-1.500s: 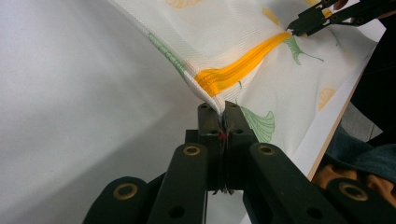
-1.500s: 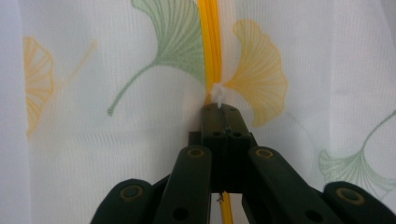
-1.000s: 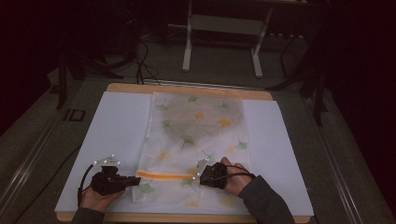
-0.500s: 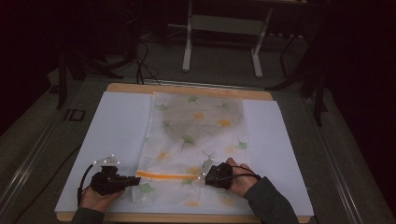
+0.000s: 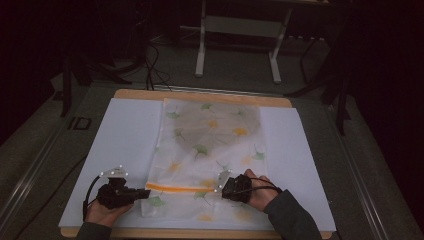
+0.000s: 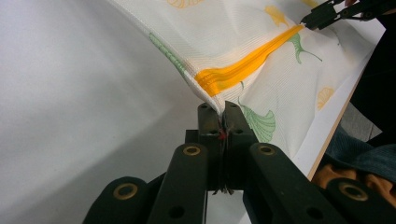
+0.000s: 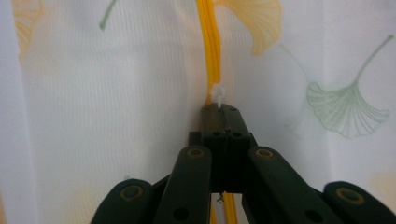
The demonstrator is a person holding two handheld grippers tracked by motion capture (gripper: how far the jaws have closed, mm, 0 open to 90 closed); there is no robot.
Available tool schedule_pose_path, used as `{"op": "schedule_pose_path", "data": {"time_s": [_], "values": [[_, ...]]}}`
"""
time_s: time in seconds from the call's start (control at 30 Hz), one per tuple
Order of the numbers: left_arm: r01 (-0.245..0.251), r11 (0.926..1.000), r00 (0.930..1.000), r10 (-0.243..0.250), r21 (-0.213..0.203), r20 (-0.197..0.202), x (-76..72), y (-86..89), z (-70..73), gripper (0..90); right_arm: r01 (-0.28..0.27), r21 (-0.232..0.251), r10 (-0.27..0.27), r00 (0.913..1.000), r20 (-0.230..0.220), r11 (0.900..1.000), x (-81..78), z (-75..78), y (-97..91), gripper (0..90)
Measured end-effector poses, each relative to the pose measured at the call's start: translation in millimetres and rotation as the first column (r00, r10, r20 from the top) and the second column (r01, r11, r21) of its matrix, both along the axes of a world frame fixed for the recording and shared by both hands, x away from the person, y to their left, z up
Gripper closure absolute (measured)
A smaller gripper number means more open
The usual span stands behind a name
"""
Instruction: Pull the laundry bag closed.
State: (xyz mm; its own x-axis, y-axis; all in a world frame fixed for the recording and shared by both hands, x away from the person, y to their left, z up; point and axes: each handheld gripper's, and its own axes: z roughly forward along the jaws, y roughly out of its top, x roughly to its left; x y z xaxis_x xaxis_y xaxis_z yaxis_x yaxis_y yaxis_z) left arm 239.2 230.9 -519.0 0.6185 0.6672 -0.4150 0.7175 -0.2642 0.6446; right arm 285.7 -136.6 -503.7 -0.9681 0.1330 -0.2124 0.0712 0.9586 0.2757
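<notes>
Zipper, orange [image 5: 181, 188], runs left to right across the near end of the white ginkgo-print mesh bag [image 5: 210, 150] on the tabletop. Left gripper [image 5: 141, 193] pinches the bag's corner; right gripper [image 5: 220, 186] clamps the white zipper pull [image 7: 217, 95].

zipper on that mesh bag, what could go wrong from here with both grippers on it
The left gripper pinches only the thin corner of the mesh bag at the end of the orange zipper; a hard pull could slip it free or strain the fabric.

The right gripper grips the small white zipper pull by its tip, so it could pop out, or the slider might jam if pulled off-line.
</notes>
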Motion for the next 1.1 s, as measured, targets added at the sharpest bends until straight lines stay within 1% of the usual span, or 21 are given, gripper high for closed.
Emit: {"op": "schedule_pose_path", "data": {"time_s": [0.13,0.3,0.4,0.57,0.63,0.67,0.77,0.97,1.1], "values": [[-0.002,1.0000,1.0000,0.002,0.001,0.001,-0.1,0.4,0.1,88.9,0.013,0.009,-0.013,0.9999,-0.001,0.9999,0.3,0.2,-4.1,90.0],[-0.004,1.0000,1.0000,0.004,0.001,0.002,-0.1,1.4,0.4,88.9,0.020,0.004,-0.020,0.9998,-0.001,0.9998,0.5,-0.2,-7.7,90.0],[-0.003,1.0000,1.0000,0.003,0.003,0.002,-0.1,0.9,0.4,88.9,0.024,0.015,-0.024,0.9997,-0.004,0.9996,0.4,0.3,-9.9,90.0],[-0.004,1.0000,1.0000,0.004,-0.001,0.002,-0.3,1.7,0.6,88.9,0.029,0.001,-0.029,0.9996,0.002,0.9996,-0.2,-0.1,-11.7,90.0],[-0.004,1.0000,1.0000,0.004,0.001,0.001,-0.3,1.6,0.5,88.9,0.028,0.007,-0.028,0.9996,0.002,0.9996,-0.1,-0.4,-13.2,90.0],[-0.004,1.0000,1.0000,0.004,0.001,0.001,-0.3,1.6,0.5,88.9,0.034,0.001,-0.034,0.9994,0.001,0.9994,-0.3,-0.3,-14.0,90.0],[-0.003,1.0000,1.0000,0.003,0.003,0.001,-0.2,1.4,0.3,88.9,0.039,0.013,-0.039,0.9992,-0.004,0.9992,-0.1,-0.6,-17.2,90.0],[-0.005,1.0000,1.0000,0.005,0.004,0.001,-0.2,1.6,0.3,88.9,0.039,0.005,-0.039,0.9992,-0.004,0.9992,0.4,-0.5,-20.5,90.0],[-0.005,1.0000,1.0000,0.005,0.003,-0.002,-0.3,1.1,0.1,88.9,0.050,0.016,-0.049,0.9987,-0.016,0.9986,0.5,-0.7,-23.4,90.0]]}}
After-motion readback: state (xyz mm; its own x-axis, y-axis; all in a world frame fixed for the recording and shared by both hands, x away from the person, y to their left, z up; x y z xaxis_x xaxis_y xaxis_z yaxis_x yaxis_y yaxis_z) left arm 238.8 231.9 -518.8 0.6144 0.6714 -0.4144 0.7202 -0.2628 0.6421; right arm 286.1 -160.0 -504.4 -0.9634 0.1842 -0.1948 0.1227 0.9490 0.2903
